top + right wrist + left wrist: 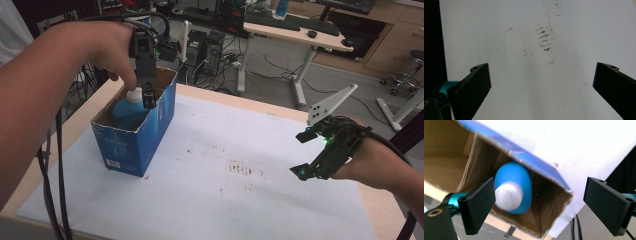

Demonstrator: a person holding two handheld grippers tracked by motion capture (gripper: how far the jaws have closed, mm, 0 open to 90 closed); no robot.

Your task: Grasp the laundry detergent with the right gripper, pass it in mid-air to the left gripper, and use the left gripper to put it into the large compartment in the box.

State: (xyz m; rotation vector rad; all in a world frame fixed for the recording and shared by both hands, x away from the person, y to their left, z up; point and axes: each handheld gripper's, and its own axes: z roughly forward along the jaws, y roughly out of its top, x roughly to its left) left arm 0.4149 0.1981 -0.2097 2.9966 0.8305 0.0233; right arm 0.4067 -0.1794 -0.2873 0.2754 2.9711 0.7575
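An open blue cardboard box point(145, 135) stands at the left of the table. Inside it a blue bottle point(125, 112) with a white cap point(134, 95) stands upright. My left gripper point(148, 100) points down into the box mouth, just above the cap. In the left gripper view the bottle point(515, 176) and its cap point(509, 196) lie below and between the jaws, which stand wide apart and touch nothing; the left gripper point(540, 192) is open. My right gripper point(302, 154) hovers open over the sheet at the right, nothing between its jaws point(541, 77).
A white sheet point(210, 200) covers the wooden table point(380, 210), with dark smudges point(240, 167) near its middle, seen too in the right gripper view point(545, 40). Cables hang at the left edge. Beyond the table are a desk point(295, 35) and computer towers point(207, 50).
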